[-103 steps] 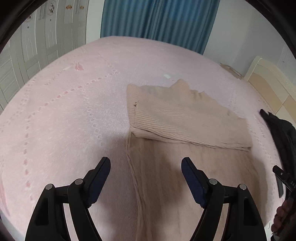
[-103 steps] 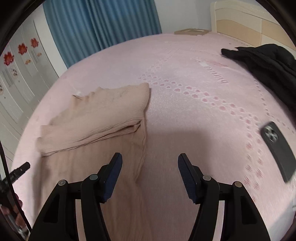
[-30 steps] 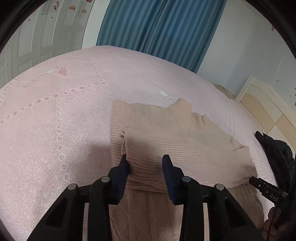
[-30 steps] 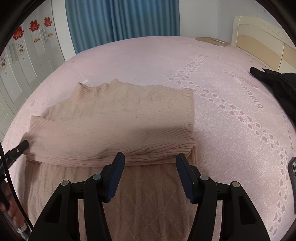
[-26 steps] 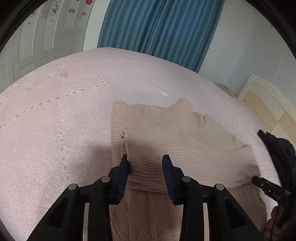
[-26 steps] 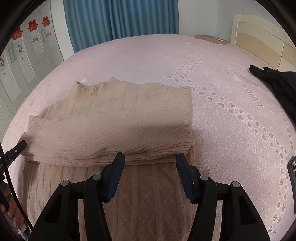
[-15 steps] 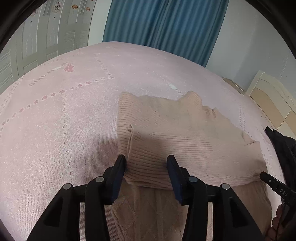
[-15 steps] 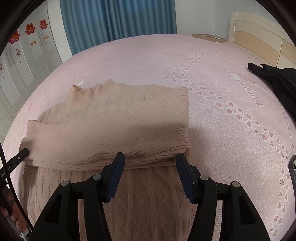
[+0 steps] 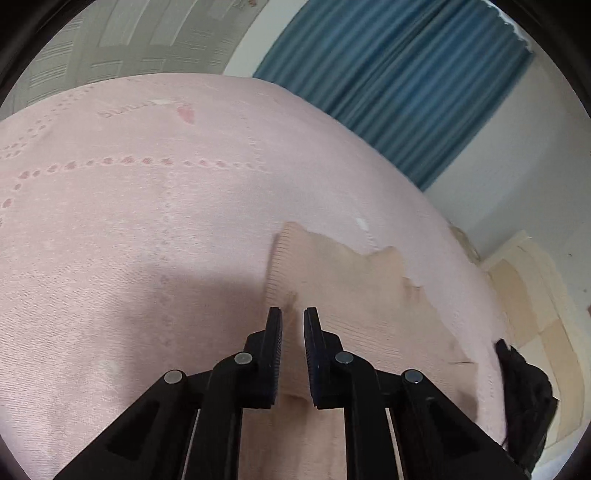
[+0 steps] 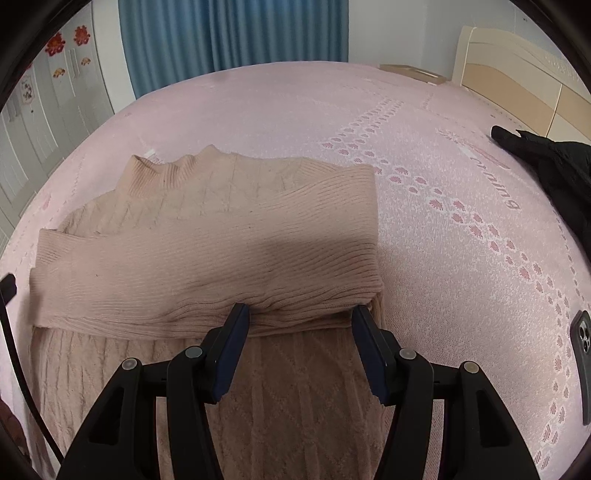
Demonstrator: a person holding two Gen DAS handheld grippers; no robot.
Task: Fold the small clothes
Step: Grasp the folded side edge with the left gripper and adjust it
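Note:
A beige knit sweater (image 10: 207, 236) lies on the pink bed (image 10: 295, 110), its upper part and sleeves folded down over the body. My left gripper (image 9: 291, 319) sits at the sweater's (image 9: 369, 302) left folded edge. Its jaws are closing, narrow, with bunched knit filling the gap between the pads. My right gripper (image 10: 299, 317) stands open at the fold's lower right corner, its fingertips on either side of the thick folded edge without squeezing it. The picture from the left wrist is tilted and blurred.
A black garment (image 10: 546, 162) lies on the bed at the right, seen again low right (image 9: 524, 398) from the left wrist. A dark phone (image 10: 583, 354) rests near the right edge. Behind stand a blue curtain (image 10: 236, 33), a wooden headboard (image 10: 517, 74) and white wardrobe doors (image 10: 44, 122).
The left gripper's jaws have narrowed from a wide gap onto the sweater's left fold, and the gripper has rolled and shifted sideways. The right gripper has stayed where it was, equally open.

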